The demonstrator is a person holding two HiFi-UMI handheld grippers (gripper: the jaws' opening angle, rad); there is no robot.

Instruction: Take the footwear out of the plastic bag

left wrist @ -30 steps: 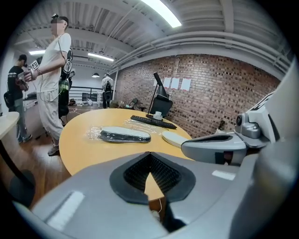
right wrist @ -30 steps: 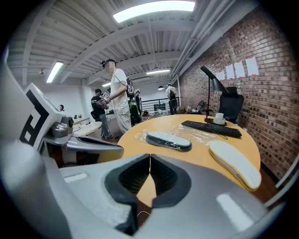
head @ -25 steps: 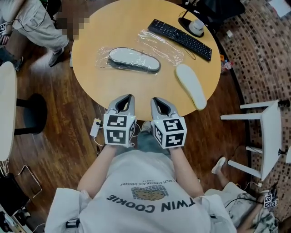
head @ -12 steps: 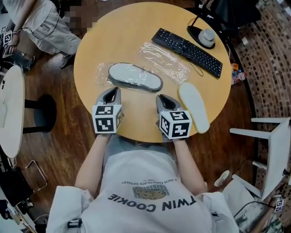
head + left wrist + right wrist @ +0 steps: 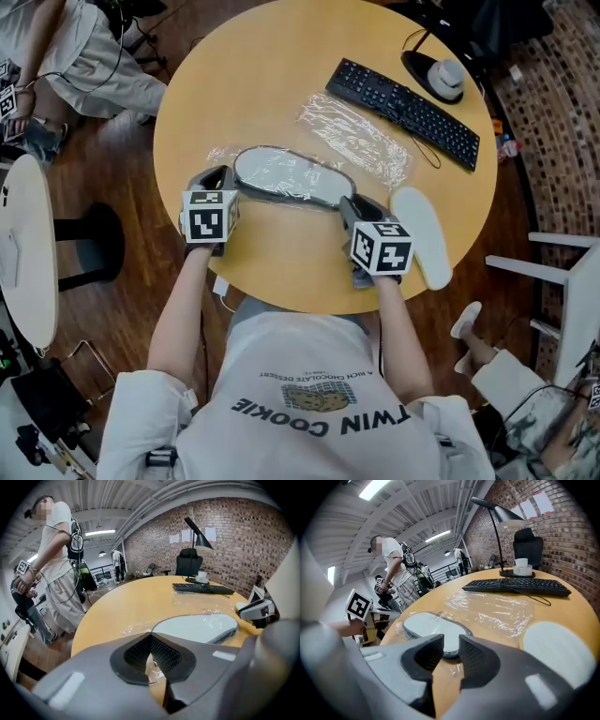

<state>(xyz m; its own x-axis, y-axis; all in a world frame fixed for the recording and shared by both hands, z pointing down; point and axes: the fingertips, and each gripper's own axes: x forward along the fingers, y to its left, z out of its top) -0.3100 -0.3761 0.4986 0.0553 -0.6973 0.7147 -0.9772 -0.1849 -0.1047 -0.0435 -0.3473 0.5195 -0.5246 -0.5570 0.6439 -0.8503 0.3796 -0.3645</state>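
Left of and beyond the bagged grey slipper the round wooden table lies bare; to its right crowd a crumpled clear plastic bag, black keyboard and white slipper.

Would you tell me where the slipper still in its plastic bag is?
In the head view, the bagged slipper lies on the near half of the round table, left of the bare white slipper and just in front of the empty bag.

Table: tan-yellow. Keyboard, far right: blk. Mid slipper: pale grey, dk rim; its bag: clear. Near-right slipper: white.
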